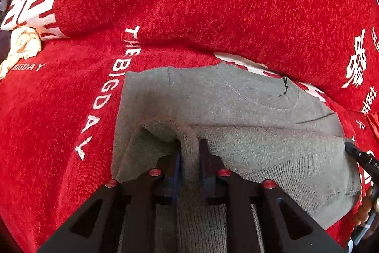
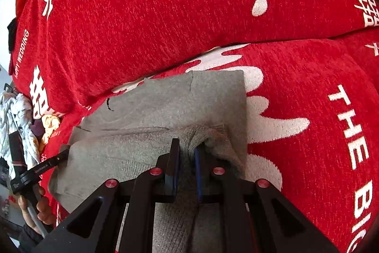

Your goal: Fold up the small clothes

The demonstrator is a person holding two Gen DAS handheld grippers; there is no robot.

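Grey garment [image 1: 248,106] is lying half-folded on a red sofa cover [image 1: 189,4] printed with white lettering, left hand-held gripper [image 1: 190,153] and right hand-held gripper [image 2: 187,153] each pinching a bunched fold at its near edge.

Bright even daylight, soft shadows, strong fisheye warp, dark corners

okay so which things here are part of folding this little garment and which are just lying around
In the job: grey knit garment, left gripper, right gripper.

Lying about: red printed sofa cover, cream cloth bundle, white crumpled fabric.
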